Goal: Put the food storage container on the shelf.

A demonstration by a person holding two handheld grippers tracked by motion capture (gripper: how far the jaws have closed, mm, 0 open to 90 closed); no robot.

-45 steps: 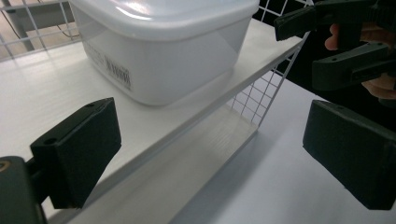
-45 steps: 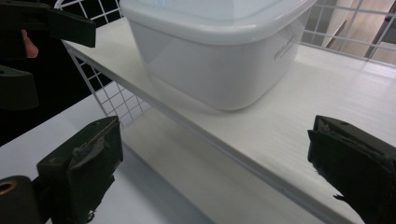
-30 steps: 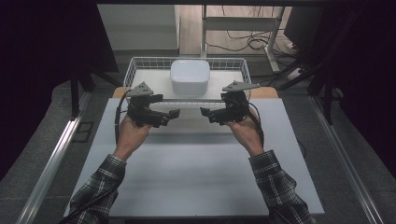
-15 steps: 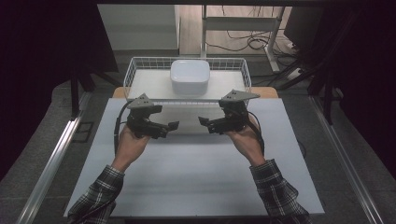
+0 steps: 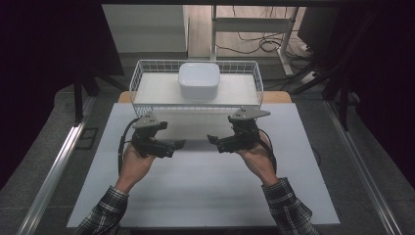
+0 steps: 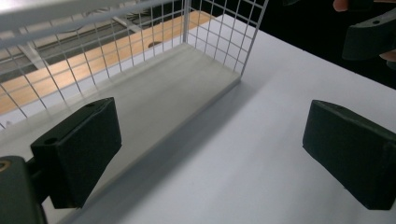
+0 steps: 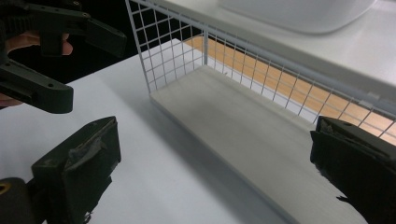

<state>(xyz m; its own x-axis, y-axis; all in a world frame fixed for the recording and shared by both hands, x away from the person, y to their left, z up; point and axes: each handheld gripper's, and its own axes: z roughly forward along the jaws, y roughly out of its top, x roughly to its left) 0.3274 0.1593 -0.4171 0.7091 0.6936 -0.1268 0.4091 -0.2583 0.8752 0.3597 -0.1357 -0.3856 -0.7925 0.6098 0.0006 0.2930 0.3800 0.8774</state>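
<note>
My left gripper (image 5: pixel 177 145) hovers over the white table (image 5: pixel 205 196), held in a hand and pointing right; its jaws stand wide apart with nothing between them (image 6: pixel 210 154). Facing it, my right gripper (image 5: pixel 213 141) points left, open as well and empty (image 7: pixel 210 172). Their tips are a short gap apart at the table's middle. Behind both stands a white wire basket (image 5: pixel 138 81) raised on a shelf, with a white rounded square container (image 5: pixel 198 81) inside. In the right gripper view the container's underside (image 7: pixel 299 14) shows at the top, and the other gripper (image 7: pixel 56 37) at the upper left.
The basket's mesh wall (image 6: pixel 140 46) and the pale shelf base (image 7: pixel 243 126) lie just ahead of both grippers. Wood shows behind the mesh. Metal rails (image 5: pixel 54 171) run along both sides of the table, and cables (image 5: pixel 259 44) lie on the floor beyond.
Both hands have drawn back toward the near side, away from the basket. The grippers stay open and facing each other.
</note>
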